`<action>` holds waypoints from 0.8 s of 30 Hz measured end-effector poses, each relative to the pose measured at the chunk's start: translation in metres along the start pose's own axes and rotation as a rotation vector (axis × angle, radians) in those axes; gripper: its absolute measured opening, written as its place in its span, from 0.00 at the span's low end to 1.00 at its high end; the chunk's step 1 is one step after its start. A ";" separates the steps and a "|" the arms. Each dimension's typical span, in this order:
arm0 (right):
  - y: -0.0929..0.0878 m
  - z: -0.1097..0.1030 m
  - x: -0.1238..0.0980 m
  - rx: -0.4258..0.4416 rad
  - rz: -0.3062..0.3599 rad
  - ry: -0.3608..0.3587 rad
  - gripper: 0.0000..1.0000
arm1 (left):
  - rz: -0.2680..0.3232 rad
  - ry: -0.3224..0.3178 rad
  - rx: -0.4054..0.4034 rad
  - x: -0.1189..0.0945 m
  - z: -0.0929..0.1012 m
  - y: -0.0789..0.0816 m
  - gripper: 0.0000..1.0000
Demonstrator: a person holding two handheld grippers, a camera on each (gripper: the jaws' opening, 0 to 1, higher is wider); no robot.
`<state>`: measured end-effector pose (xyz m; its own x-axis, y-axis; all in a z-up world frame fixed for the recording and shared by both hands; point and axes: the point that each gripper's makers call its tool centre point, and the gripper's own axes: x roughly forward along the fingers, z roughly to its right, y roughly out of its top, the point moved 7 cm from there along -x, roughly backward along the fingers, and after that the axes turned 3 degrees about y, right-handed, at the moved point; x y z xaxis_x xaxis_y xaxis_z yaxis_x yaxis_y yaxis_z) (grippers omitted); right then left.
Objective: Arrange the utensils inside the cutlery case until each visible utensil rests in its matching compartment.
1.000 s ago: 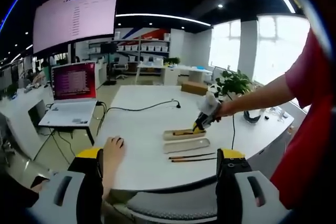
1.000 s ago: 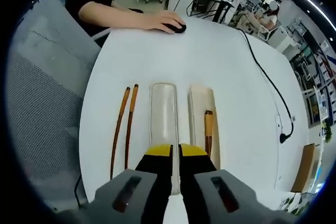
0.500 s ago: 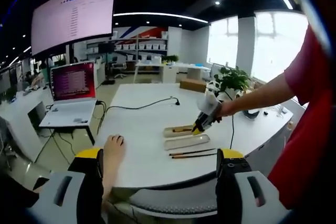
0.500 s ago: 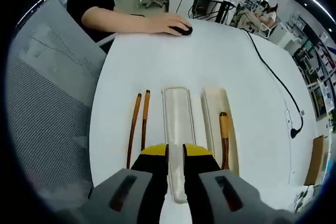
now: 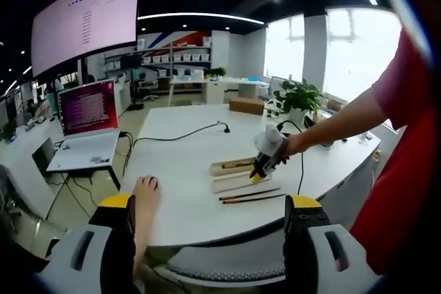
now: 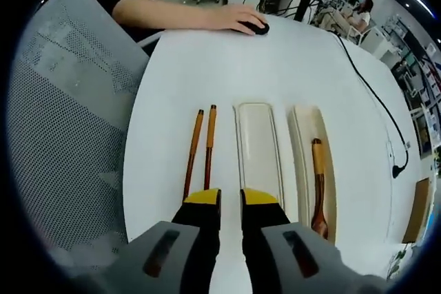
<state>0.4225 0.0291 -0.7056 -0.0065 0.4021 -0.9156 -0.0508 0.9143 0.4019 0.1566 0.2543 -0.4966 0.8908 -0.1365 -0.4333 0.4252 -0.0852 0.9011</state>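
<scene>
On the white table (image 6: 207, 67) two brown chopsticks (image 6: 200, 149) lie side by side, left of a long pale lid-like tray (image 6: 258, 153). Right of that is the cutlery case (image 6: 300, 135), with a wooden spoon (image 6: 319, 184) resting inside it. My right gripper (image 6: 231, 197) hovers over the near ends of the chopsticks and the tray, its jaws a narrow gap apart and holding nothing. The left gripper view has that right gripper (image 5: 264, 160) above the case (image 5: 231, 166), tray (image 5: 234, 182) and chopsticks (image 5: 251, 196). My left gripper (image 5: 210, 204) stays back from the table, open wide and empty.
A seated person's hand rests on a black mouse (image 6: 256, 27) at the far table edge. A grey mesh chair (image 6: 69, 101) stands close on the left. A black cable (image 6: 372, 87) runs across the table. A laptop (image 5: 86, 111) and a potted plant (image 5: 300, 98) stand further off.
My right gripper has shifted from over the tray toward the chopsticks, and its jaws have parted slightly. The case, tray and chopsticks lie as before. The left gripper stays open.
</scene>
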 end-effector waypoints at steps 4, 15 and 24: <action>-0.003 -0.003 0.002 0.023 0.002 0.010 0.08 | -0.005 0.002 -0.014 0.001 -0.003 -0.003 0.90; -0.001 -0.024 0.017 0.038 0.023 0.039 0.07 | -0.012 0.002 -0.022 0.003 -0.006 -0.005 0.88; -0.002 -0.030 0.027 0.021 0.002 0.035 0.06 | -0.012 0.001 -0.024 0.006 -0.008 -0.005 0.88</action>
<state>0.3924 0.0369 -0.7314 -0.0418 0.4026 -0.9144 -0.0300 0.9143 0.4039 0.1608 0.2616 -0.5039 0.8857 -0.1343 -0.4445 0.4400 -0.0633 0.8958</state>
